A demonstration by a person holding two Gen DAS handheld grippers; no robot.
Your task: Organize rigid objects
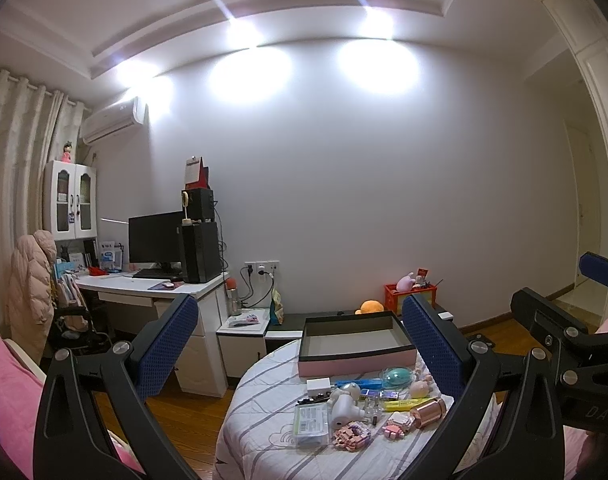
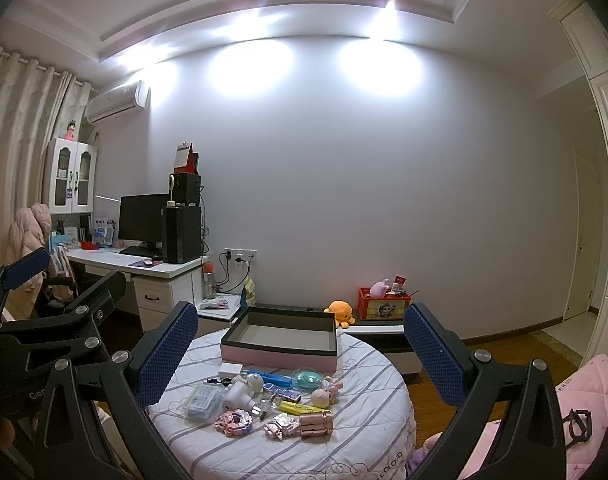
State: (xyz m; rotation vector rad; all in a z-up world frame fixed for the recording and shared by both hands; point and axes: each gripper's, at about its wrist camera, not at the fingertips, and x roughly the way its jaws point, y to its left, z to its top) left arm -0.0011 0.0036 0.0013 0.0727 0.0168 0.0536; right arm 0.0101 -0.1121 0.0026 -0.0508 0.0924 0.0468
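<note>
An open pink box with a black rim (image 1: 357, 346) (image 2: 282, 342) stands at the far side of a round table with a striped cloth (image 1: 264, 412) (image 2: 363, 432). In front of it lie several small items: a white massage gun (image 1: 343, 404) (image 2: 240, 394), a rose-gold cylinder (image 1: 427, 412) (image 2: 315, 424), pink block figures (image 1: 351, 436) (image 2: 234, 422), a teal round case (image 1: 395, 376) (image 2: 307, 378), a yellow tube (image 1: 403, 404) (image 2: 300, 407) and a clear packet (image 1: 311, 424) (image 2: 202, 400). My left gripper (image 1: 304, 344) and right gripper (image 2: 300, 348) are open, empty, held above and short of the table.
A white desk (image 1: 152, 286) (image 2: 164, 266) with monitor and computer tower stands at left. A low bench behind the table carries a red crate (image 1: 409, 296) (image 2: 381, 306) and an orange plush (image 2: 341, 312). Pink bedding (image 2: 591, 396) lies at right. The floor is wood.
</note>
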